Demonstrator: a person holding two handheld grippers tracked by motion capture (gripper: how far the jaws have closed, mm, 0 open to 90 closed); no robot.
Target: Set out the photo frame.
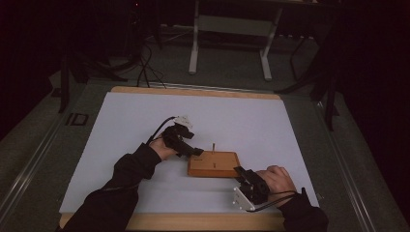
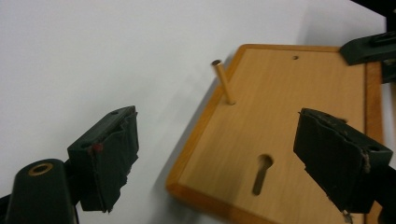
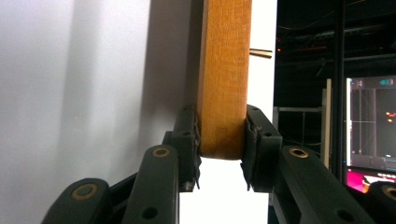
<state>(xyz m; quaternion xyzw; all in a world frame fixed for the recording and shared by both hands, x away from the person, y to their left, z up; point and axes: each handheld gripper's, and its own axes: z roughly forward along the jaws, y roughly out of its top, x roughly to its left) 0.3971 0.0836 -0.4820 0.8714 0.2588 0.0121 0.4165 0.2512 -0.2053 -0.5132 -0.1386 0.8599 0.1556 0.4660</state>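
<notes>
A flat wooden board (image 1: 213, 164) lies on the white sheet (image 1: 145, 125) with a thin brass pin (image 1: 213, 146) standing upright near its far edge. In the left gripper view the pin (image 2: 223, 81) rises from the board (image 2: 289, 107), and a keyhole slot (image 2: 261, 172) is cut nearer to me. My left gripper (image 1: 196, 151) hovers at the board's left end, its jaws wide open (image 2: 217, 135) with nothing between them. My right gripper (image 1: 240, 171) is shut on the board's near right corner. In the right gripper view its pads (image 3: 222, 140) clamp the board's edge (image 3: 224, 70).
The white sheet covers a wooden tabletop (image 1: 193, 222). A metal desk frame (image 1: 229, 43) and cables stand on the dark floor behind. A lit monitor (image 3: 371, 126) glows at the right of the right gripper view.
</notes>
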